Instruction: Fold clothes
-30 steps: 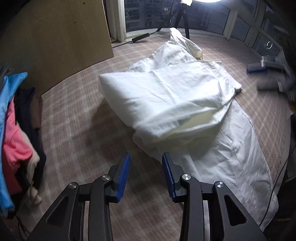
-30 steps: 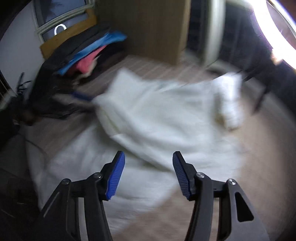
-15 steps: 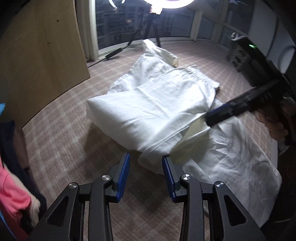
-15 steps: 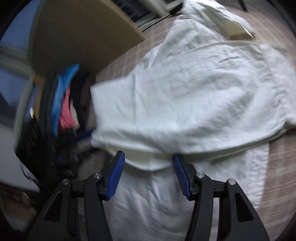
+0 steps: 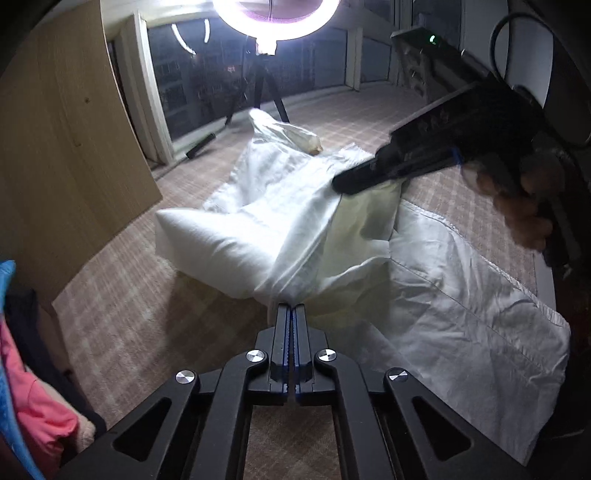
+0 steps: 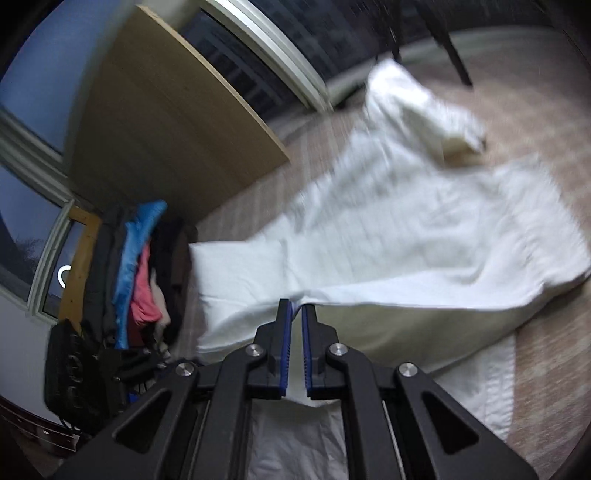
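Observation:
A white garment (image 5: 280, 221) lies crumpled and partly folded over itself on a checked brown surface (image 5: 147, 314). My left gripper (image 5: 290, 308) has its jaws closing tight, its pads pinching the near corner of the garment's upper fold. In the same view my right gripper (image 5: 341, 184), held by a hand (image 5: 517, 206), grips the far edge of that fold, which is lifted a little. In the right wrist view the white garment (image 6: 424, 229) spreads ahead, blurred. There the right gripper (image 6: 297, 308) is closing, with a thin cloth edge caught between its blue pads.
A pile of blue, pink and dark clothes (image 5: 22, 369) sits at the left, also seen as the clothes pile (image 6: 136, 266). A wooden board (image 5: 55, 147) leans behind it. A ring light on a tripod (image 5: 273, 22) stands by the dark windows. A black device (image 6: 74, 362) lies near the pile.
Both grippers went from open to shut on the white garment's upper fold. The right gripper rolled and came down onto the fold's edge. That fold now rises slightly.

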A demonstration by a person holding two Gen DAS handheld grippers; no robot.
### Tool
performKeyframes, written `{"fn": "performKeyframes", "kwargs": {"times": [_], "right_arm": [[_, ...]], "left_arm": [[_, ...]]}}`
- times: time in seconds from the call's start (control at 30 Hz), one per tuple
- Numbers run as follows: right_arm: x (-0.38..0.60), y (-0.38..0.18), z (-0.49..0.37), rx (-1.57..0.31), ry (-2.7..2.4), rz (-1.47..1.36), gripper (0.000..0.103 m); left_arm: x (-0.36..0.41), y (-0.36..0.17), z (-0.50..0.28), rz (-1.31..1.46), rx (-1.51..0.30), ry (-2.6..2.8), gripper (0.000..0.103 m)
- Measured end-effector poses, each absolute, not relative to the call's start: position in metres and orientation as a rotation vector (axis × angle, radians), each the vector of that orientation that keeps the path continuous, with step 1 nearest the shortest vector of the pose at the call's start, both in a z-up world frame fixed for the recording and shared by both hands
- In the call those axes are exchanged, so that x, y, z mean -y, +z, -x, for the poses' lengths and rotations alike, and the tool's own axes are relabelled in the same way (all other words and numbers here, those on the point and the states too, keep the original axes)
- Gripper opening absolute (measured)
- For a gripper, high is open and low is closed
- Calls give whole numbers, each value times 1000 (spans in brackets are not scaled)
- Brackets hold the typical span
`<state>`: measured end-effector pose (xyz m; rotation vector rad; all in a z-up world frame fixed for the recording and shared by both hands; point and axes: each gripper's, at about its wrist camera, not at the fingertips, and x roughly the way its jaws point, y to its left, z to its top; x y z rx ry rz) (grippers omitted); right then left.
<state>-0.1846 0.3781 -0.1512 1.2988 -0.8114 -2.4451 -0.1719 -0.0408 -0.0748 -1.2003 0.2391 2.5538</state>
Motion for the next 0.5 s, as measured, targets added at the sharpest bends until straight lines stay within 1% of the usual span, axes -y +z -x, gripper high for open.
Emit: {"fn": "performKeyframes", "kwargs": {"times": [0.1,0.13,0.2,0.27,0.33,0.37,0.43,0.47,0.5], "right_arm": [[-371,-146,181,719,-2484,-1273,6],[-370,-151,181,722,-2473,-1288,6],[-369,-162,176,680,-2436,-1382,7],[-366,-170,166,589,-2442,-1466,7],[-363,-178,156,494,-2445,-1550,8],[-365,-182,153,569,-2398,-1557,11],[-369,-189,148,720,-2299,-1564,24],[-367,-193,150,797,-2255,-1549,36],[-366,-197,152,873,-2210,-1532,42]], "left_arm": [[44,-88,175,1247,-149,2549,1],[45,-94,176,1277,-142,2545,1],[47,-102,174,1310,-130,2517,1],[53,-104,168,1324,-120,2512,1],[62,-103,163,1329,-68,2516,1],[67,-102,161,1330,-39,2517,1],[69,-99,158,1307,-27,2520,2],[67,-97,157,1290,-49,2527,2],[66,-96,157,1280,-70,2530,2]]}}
